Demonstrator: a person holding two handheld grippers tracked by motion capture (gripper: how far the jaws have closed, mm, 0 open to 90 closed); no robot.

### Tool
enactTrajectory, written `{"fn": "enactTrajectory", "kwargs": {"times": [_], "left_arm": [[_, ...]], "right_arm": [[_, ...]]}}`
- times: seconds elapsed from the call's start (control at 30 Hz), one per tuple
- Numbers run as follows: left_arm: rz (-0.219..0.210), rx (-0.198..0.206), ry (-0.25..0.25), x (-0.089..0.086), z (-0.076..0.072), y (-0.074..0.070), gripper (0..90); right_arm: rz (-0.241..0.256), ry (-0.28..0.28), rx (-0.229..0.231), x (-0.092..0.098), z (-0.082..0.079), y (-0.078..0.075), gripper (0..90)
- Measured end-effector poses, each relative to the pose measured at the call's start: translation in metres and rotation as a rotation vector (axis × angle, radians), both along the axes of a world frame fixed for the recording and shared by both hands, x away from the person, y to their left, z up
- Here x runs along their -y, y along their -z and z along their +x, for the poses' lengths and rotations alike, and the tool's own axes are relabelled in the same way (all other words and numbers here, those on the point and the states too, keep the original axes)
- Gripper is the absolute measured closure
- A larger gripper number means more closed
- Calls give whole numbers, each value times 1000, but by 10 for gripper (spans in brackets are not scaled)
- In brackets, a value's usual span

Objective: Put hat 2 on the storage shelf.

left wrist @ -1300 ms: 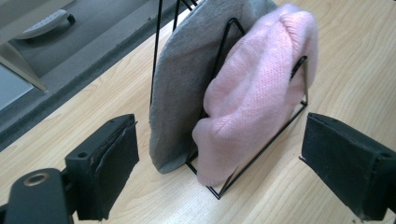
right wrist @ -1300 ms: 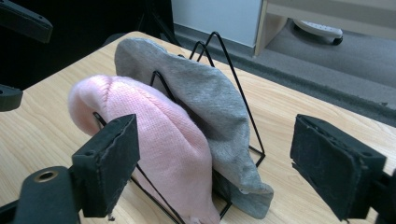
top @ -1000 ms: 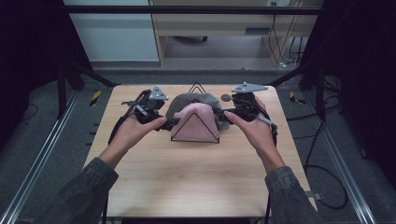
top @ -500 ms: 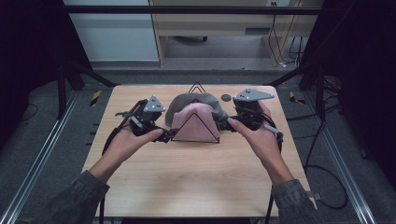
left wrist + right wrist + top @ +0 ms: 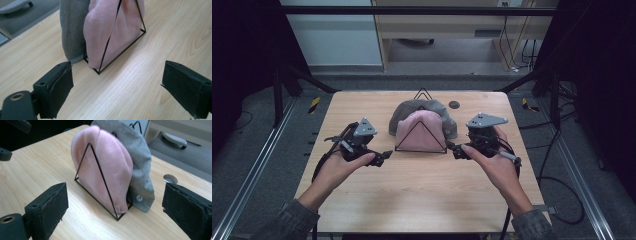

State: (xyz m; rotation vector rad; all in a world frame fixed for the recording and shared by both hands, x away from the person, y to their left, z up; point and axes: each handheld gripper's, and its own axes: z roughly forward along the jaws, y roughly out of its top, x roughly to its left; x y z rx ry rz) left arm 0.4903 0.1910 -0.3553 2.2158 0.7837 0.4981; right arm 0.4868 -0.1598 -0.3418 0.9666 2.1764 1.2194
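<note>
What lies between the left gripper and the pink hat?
Only bare table: the left gripper view shows open wood between the left gripper and the pink hat.

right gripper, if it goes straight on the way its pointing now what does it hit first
Most likely the thin black wire triangle frame and the pink knitted beanie held behind it; the grey beanie sits further back. The right gripper is open, with bare wooden table between. Depth is hard to judge.

We look along our right gripper (image 5: pixel 117 212), its two black padded jaws set wide apart with nothing between them. Ahead on the wooden table (image 5: pixel 37 167) stands a black wire rack (image 5: pixel 100 182) with a triangular front. A pink knit hat (image 5: pixel 107 162) stands in it, a grey hat (image 5: pixel 140 162) right behind, touching it. A small round disc (image 5: pixel 170 179) lies near the grey hat.
</note>
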Motion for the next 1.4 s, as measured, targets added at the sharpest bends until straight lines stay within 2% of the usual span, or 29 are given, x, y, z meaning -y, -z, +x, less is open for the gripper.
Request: {"fn": "enactTrajectory", "kwargs": {"times": [0.13,0.23,0.37,0.57,0.97,1.07,1.17,1.23,1.4], "left_arm": [[18,-13,-7,-6,-4,10,93],[39,-7,-10,-7,-7,18,92],[77,-16,4,-8,-12,31,90],[99,-44,-2,-10,-15,52,88],[105,-107,19,-16,-16,85,84],[104,-118,16,-17,-14,92,82],[100,-127,24,-18,-13,98,80],[109,-125,21,-19,-11,103,76],[101,-140,10,-23,-7,116,71]], "right_arm": [[-8,-2,6,3,-6,10,89],[-27,1,7,5,-10,20,101],[-33,6,-17,6,-14,34,100],[-56,12,-43,10,-18,53,135],[-69,27,-137,15,-21,88,124],[-82,16,-170,12,-22,100,120],[-85,12,-183,11,-21,104,115],[-96,9,-206,8,-21,110,102],[-114,2,-248,0,-16,125,93]]}}
